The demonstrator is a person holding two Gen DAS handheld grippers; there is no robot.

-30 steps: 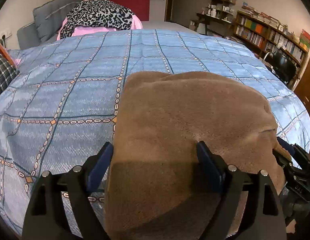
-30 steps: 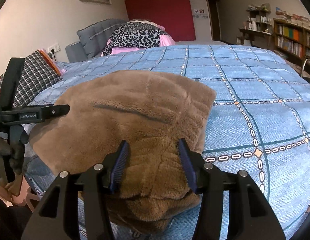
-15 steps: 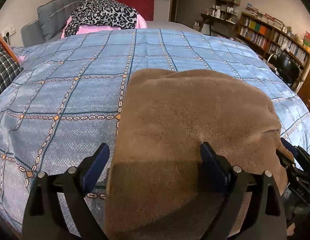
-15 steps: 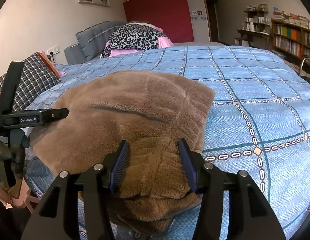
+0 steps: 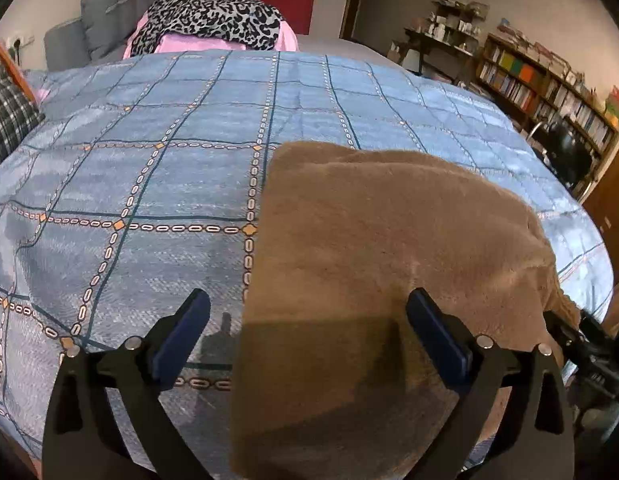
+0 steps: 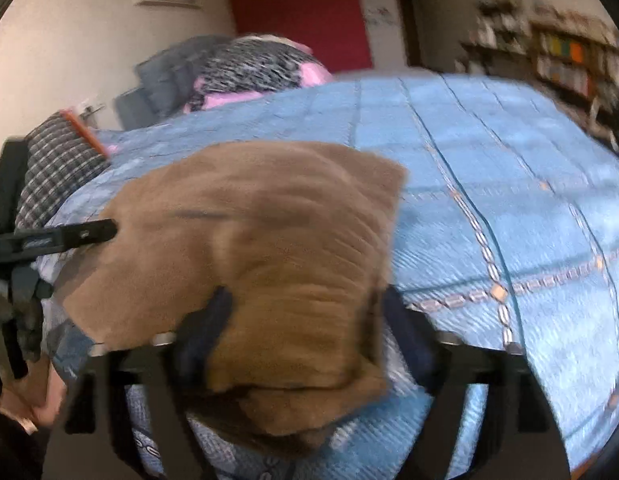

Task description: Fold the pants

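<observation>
The brown fleece pants (image 5: 389, 248) lie folded into a thick pad at the near edge of the bed; they also show in the right wrist view (image 6: 269, 248), which is blurred. My left gripper (image 5: 309, 328) is open, its jaws wide apart above the pants' left edge and holding nothing. My right gripper (image 6: 305, 320) is open too, its jaws standing on either side of the pants' near right corner, not closed on it. The left gripper shows at the left of the right wrist view (image 6: 65, 236).
The blue checked quilt (image 5: 169, 160) covers the bed. A leopard-print and pink pile (image 5: 213, 20) lies at the far end by grey pillows. A plaid pillow (image 6: 57, 164) is at the left. Bookshelves (image 5: 549, 88) and a chair stand to the right.
The left gripper has drawn back and to the left, off the pants. The right gripper's jaws have spread wider and it is moving, blurring its view.
</observation>
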